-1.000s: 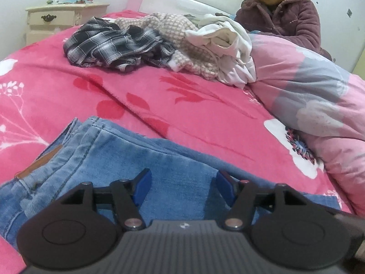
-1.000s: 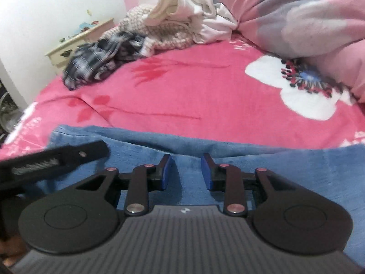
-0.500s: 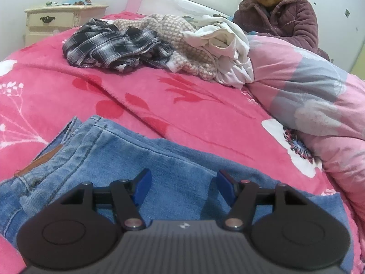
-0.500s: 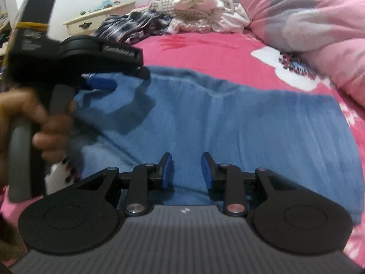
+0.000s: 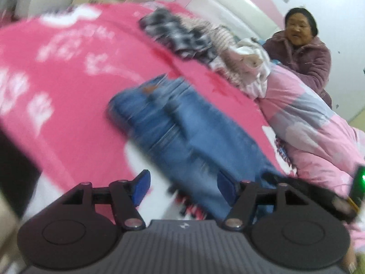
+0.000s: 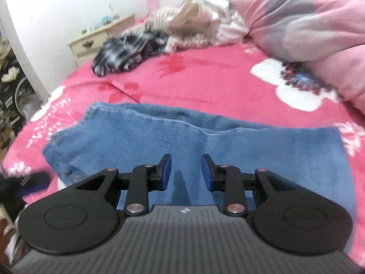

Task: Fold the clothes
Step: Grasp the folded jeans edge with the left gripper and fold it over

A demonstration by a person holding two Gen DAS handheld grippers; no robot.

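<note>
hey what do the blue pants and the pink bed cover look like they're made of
The blue pants look like denim: faded blue weave, stitched seams, a brown waistband patch in the left wrist view. The pink bed cover seems a soft fleece or plush, matte and slightly fuzzy, with printed flowers.

One pair of jeans (image 6: 194, 141) lies on the bed (image 6: 205, 82), with three loose garments heaped at its far edge: one plaid shirt (image 6: 123, 50), one knitted top (image 6: 182, 32), one white piece (image 6: 219, 11). There is one quilt (image 6: 308, 22), one nightstand (image 6: 100, 38), one seated woman (image 5: 303, 54), and two grippers, left (image 5: 181, 186) and right (image 6: 186, 171).

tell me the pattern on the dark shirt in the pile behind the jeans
Black-and-white plaid shirt; clearest in the right wrist view.
</note>
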